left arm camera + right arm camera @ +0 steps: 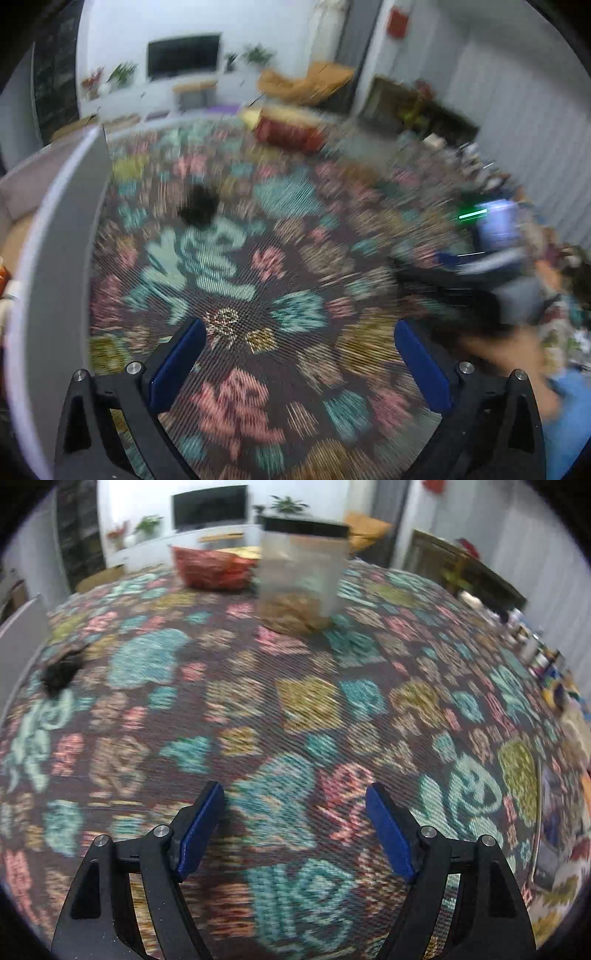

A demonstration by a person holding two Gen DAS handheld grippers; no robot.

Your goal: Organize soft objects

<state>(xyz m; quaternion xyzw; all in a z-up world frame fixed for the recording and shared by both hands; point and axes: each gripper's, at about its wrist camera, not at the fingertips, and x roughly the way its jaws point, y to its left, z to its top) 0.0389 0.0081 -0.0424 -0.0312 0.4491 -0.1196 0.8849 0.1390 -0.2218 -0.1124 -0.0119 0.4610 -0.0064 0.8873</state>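
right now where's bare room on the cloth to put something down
The widest bare stretch of patterned cloth lies between the open right gripper and the clear container, bounded on the left by the small dark object. Crowded: the right edge's row of small items, and behind, the red basket.

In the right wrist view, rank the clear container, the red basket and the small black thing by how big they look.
1. clear container
2. red basket, farther back, so true size is unsure
3. small black thing

White walls [140, 498]; dark television [209, 506] above a white cabinet [155, 546]; potted plants [288, 504]; patterned tablecloth [295, 701].
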